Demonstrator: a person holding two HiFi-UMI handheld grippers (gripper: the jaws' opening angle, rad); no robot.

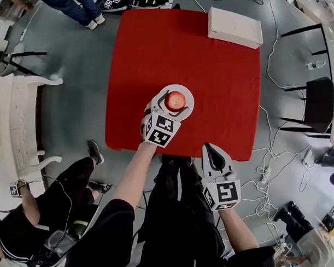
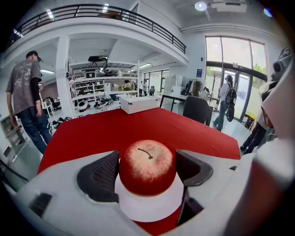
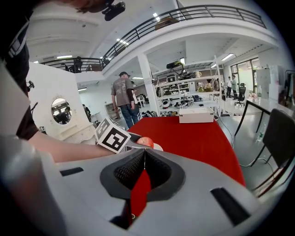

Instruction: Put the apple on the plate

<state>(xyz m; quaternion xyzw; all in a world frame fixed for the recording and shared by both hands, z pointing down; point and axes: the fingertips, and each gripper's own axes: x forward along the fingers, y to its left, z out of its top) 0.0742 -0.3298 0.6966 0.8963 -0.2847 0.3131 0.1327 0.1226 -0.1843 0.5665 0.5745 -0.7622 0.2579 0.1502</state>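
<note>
A red apple [image 1: 175, 100] sits on a small white plate [image 1: 188, 93] near the front of the red table [image 1: 153, 54]. My left gripper [image 1: 174, 103] is shut on the apple, one dark pad pressed to each side. In the left gripper view the apple [image 2: 146, 159] stands stem up between the pads, with the plate [image 2: 147, 208] under it. My right gripper [image 1: 213, 151] hangs shut at the table's near edge, nothing in it. The right gripper view shows its pads [image 3: 131, 171] meeting at the tips, with the apple [image 3: 145, 142] beyond.
A white box [image 1: 234, 26] lies at the table's far right corner. To the right stands a black chair [image 1: 319, 105], with cables [image 1: 277, 154] on the floor. A person [image 1: 55, 216] crouches at the lower left, beside a white bench [image 1: 19, 124].
</note>
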